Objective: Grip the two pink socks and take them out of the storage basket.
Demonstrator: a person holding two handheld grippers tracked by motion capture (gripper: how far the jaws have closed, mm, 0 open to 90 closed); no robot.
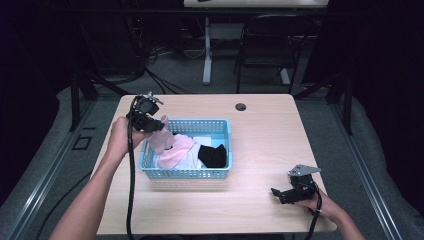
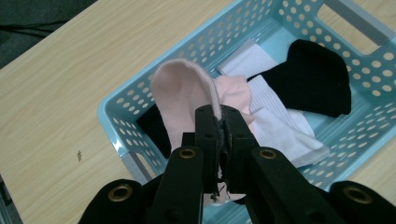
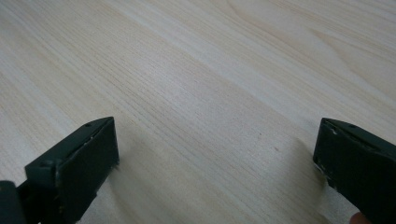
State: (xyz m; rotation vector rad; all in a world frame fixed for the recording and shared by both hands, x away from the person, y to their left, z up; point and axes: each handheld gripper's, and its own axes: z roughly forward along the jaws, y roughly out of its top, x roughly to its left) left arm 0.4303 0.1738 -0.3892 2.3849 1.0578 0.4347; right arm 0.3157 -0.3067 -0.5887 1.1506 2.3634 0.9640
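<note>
Soft cloth socks in a perforated plastic basket on a matt wood-grain table.
The pink sock [image 2: 184, 93] looks fleecy and matt; the white sock [image 2: 275, 119] is ribbed knit, the black sock [image 2: 317, 77] dull cloth. The blue basket [image 2: 205, 44] is smooth plastic. The table [image 3: 196, 84] shows fine pale grain. The left gripper [image 2: 223, 122] is matt black.

Light wooden table [image 1: 260, 125], grey floor [image 1: 190, 75], black folding chair [image 1: 265, 45] behind, dark surroundings, cables [image 1: 160, 55] on floor
</note>
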